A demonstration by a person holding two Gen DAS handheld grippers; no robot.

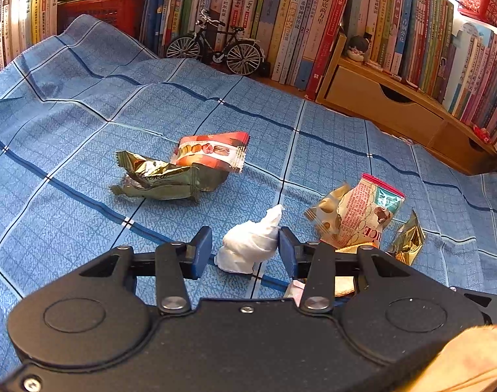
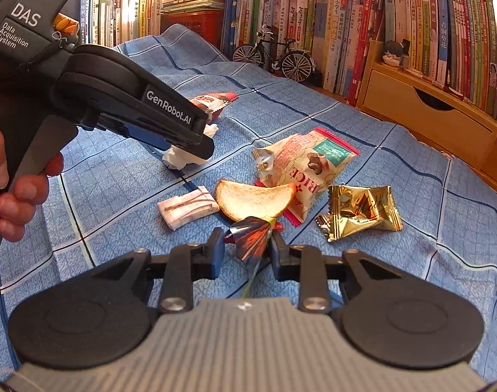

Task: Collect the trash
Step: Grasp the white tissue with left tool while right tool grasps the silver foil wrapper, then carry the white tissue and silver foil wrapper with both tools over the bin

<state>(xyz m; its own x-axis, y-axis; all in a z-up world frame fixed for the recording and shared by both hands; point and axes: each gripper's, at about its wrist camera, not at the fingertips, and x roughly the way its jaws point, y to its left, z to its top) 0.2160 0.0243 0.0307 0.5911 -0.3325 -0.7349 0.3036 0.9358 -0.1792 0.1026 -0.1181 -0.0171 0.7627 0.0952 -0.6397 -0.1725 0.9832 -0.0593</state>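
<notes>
My left gripper (image 1: pixel 245 251) is shut on a crumpled white tissue (image 1: pixel 248 245) that rests on the blue checked cloth (image 1: pixel 68 163). Its blue pads (image 1: pixel 202 251) press both sides of the tissue. The right wrist view shows this gripper (image 2: pixel 186 153) from the side, low over the tissue (image 2: pixel 176 160), with a hand (image 2: pixel 16 189) on its trigger. My right gripper (image 2: pixel 246 254) is shut on a shiny red foil wrapper (image 2: pixel 251 238). Just beyond lie a potato chip (image 2: pixel 251 201), a torn rice snack bag (image 2: pixel 307 163) and a gold wrapper (image 2: pixel 359 212).
A folded white packet (image 2: pixel 186 207) lies left of the chip. Further off are a green-gold wrapper (image 1: pixel 163 176) and a red-and-white wrapper (image 1: pixel 212 152). A model bicycle (image 1: pixel 215 45), rows of books and a wooden drawer shelf (image 1: pixel 379 98) line the back and right.
</notes>
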